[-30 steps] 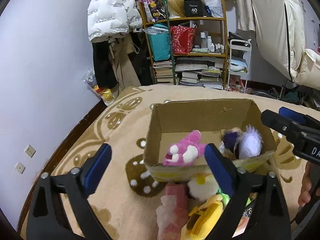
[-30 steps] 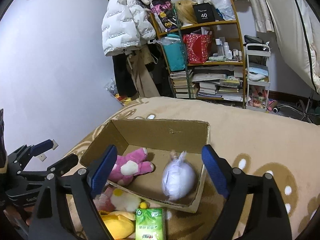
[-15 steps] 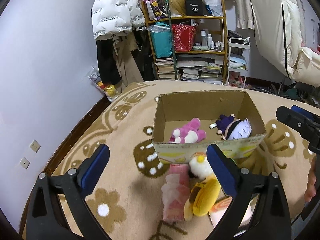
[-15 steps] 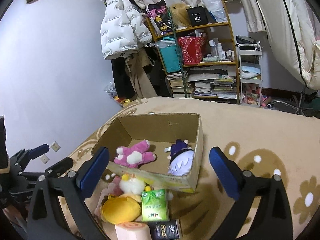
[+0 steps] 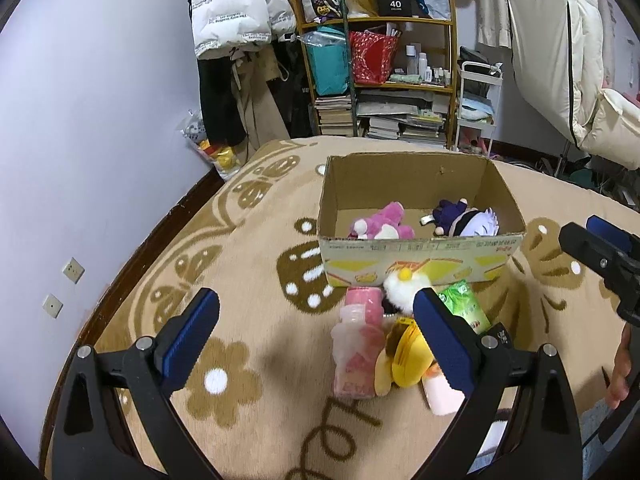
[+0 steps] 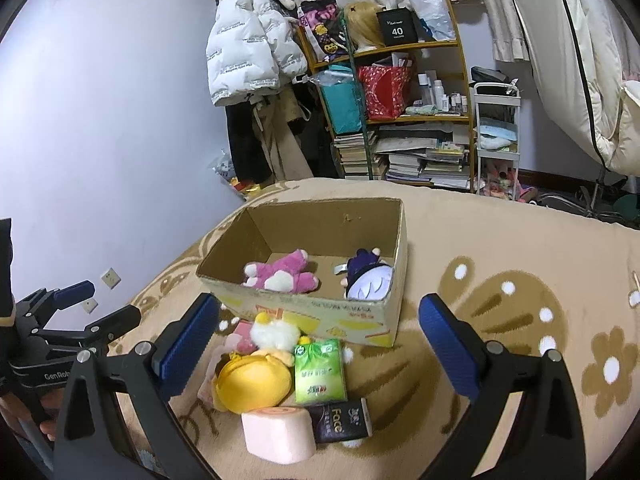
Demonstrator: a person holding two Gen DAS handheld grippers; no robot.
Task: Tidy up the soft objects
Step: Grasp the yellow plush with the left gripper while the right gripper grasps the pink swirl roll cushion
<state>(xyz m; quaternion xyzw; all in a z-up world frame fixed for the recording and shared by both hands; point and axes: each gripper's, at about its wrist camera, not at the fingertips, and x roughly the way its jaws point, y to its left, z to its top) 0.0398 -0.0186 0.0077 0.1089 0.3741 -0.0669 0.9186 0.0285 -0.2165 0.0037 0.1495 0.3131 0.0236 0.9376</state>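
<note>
An open cardboard box (image 5: pixel 420 256) (image 6: pixel 320 312) stands on the patterned rug. Inside lie a pink plush (image 5: pixel 380 226) (image 6: pixel 282 274) and a purple-and-white plush doll (image 5: pixel 466 220) (image 6: pixel 368 280). In front of the box lie a yellow plush (image 6: pixel 252 380) (image 5: pixel 408 360), a white fluffy plush (image 6: pixel 274 334) (image 5: pixel 404 290), a pink soft bottle-shaped toy (image 5: pixel 356 348), a green tissue pack (image 6: pixel 320 372) (image 5: pixel 464 310), a pink roll-cake cushion (image 6: pixel 278 434) and a black tissue pack (image 6: pixel 340 420). My left gripper (image 5: pixel 316 336) is open and empty above the pile. My right gripper (image 6: pixel 320 340) is open and empty above the pile.
A cluttered bookshelf (image 5: pixel 380 64) with bags and books, a white trolley (image 6: pixel 496 136), and hanging coats (image 6: pixel 248 52) stand at the back. A lilac wall (image 5: pixel 80 120) runs along the left. The other gripper shows at each view's edge (image 5: pixel 600 252) (image 6: pixel 60 320).
Both grippers have pulled back and up from the box, so more of the pile in front shows. Both stay open and empty. The purple-and-white doll has shifted inside the box.
</note>
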